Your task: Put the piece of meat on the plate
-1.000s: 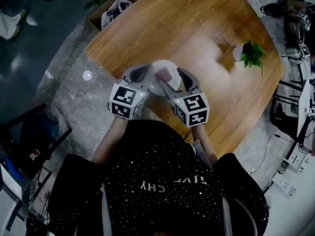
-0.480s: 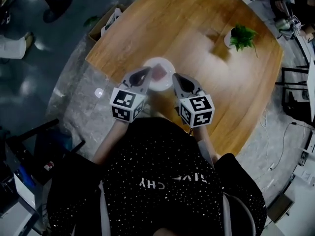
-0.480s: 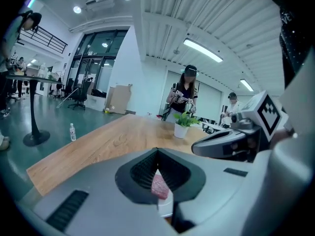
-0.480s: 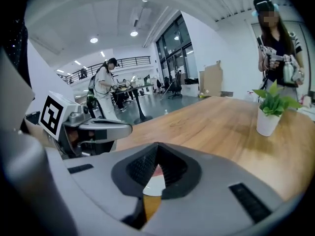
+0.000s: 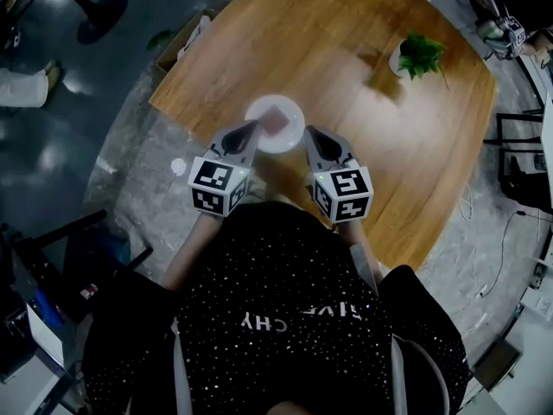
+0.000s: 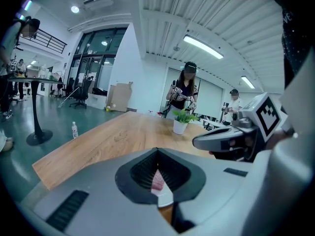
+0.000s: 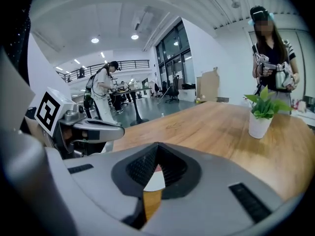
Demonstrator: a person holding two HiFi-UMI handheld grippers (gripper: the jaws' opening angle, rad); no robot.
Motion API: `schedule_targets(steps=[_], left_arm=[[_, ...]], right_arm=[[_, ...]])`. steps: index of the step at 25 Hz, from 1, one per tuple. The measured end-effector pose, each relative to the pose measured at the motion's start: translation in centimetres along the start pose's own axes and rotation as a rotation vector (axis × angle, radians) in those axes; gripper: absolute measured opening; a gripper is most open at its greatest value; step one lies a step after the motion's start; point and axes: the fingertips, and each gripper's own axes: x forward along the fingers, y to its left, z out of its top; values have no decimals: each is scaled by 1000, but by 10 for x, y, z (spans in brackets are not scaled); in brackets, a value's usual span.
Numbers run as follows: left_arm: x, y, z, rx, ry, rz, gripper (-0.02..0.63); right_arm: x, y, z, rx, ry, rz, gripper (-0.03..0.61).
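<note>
Left tool (image 5: 249, 130) and right tool (image 5: 308, 133) are both closed and empty, tips close beside the plate (image 5: 292, 137). Meat (image 5: 276, 121) lies on the plate, so placement looks done. Risk: the plate sits near the worktop (image 5: 363, 85) edge, and a careless pull-back could clip the rim and shove it off.

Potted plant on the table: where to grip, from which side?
Grip the white pot across its wall, coming in level from the side. It stands upright and the leaves spread over the top, so a top-down approach looks blocked.
</note>
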Motion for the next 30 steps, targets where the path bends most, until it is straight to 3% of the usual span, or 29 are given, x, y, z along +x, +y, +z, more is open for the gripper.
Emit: schedule_targets(steps=[12,19,30], left_arm=[[-11,12,-12,-28,-3,24,6],[-14,18,-14,-38,-2,31,6],[-12,18,-13,-38,-2,7,6]], right_arm=[[-2,1,-1,-12,-5,-34,11],[0,9,0,-96,5,-45,11],[0,12,-1,-94,21,-57,10]])
